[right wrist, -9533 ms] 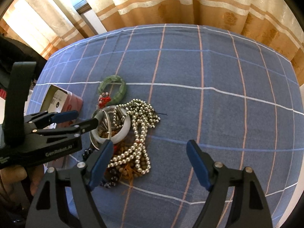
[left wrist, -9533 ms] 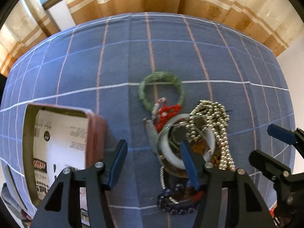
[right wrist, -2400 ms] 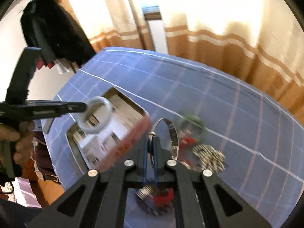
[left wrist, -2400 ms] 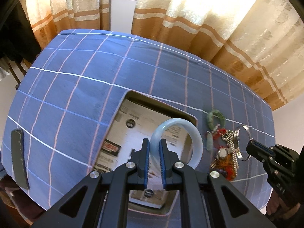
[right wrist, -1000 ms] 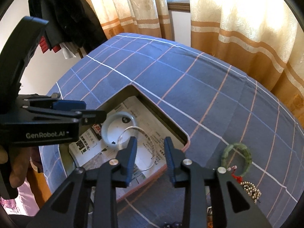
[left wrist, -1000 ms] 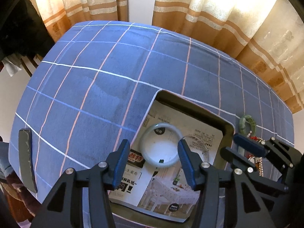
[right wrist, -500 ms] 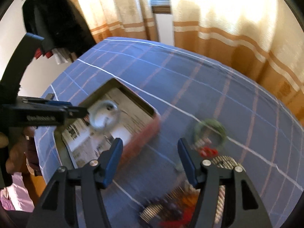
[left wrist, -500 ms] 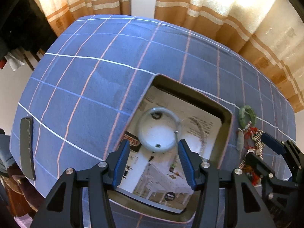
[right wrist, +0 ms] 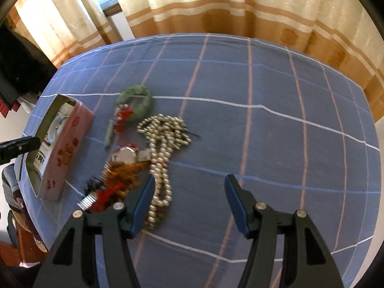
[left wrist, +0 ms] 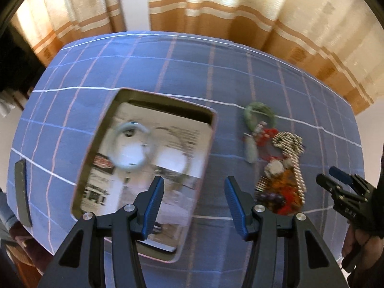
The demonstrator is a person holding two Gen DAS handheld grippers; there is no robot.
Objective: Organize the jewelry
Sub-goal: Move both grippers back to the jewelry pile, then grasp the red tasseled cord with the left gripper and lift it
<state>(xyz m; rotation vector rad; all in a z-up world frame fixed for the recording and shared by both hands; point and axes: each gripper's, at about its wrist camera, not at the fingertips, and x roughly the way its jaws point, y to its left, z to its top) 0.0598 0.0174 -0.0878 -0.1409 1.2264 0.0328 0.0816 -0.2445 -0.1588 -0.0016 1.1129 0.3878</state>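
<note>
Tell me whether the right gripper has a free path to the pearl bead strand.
Probably yes: the right gripper is open, and the pearl bead strand lies uncovered on the cloth just ahead of its left finger, though tangled beside other jewelry.

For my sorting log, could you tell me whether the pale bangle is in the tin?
In: the pale bangle lies flat on the paper lining inside the tin.

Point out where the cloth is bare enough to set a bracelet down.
Bare cloth lies right of the pearl necklace, out to the table's edge, and behind the green bangle toward the curtains. It is crowded between the tin box and the pearls.
</note>
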